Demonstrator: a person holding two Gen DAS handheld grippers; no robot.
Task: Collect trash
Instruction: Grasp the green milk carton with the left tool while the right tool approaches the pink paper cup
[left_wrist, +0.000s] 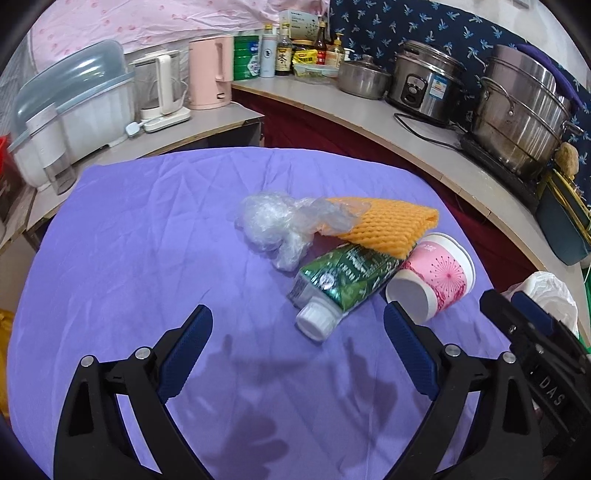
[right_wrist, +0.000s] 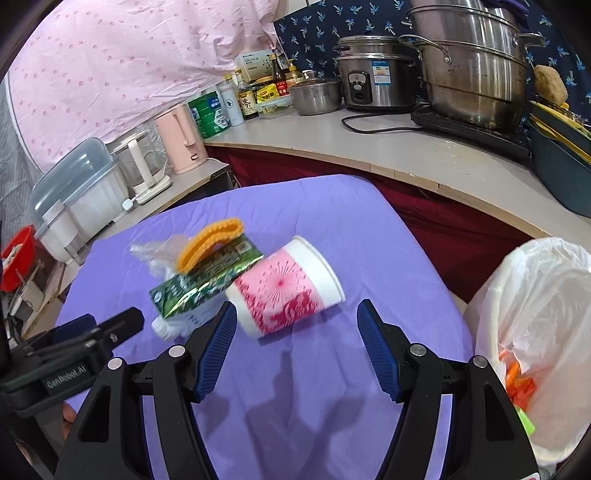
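Matt purple cloth, creased, over the tabletop. Crinkled clear plastic film at centre; beside it orange foam net, ribbed and rough. Glossy green foil pouch with smooth white plastic cap. Paper cup, pink-printed, matt. Thin white plastic bag at right edge. Polished steel pots, upper right. Black plastic tongs, blue textured pads.

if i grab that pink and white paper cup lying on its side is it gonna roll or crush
The paper cup lies on its side on the purple cloth, so a nudge would probably roll it in a curve, since it tapers. It looks empty and thin-walled, so likely light and easy to crush. It leans against the green bottle, which may shift too.
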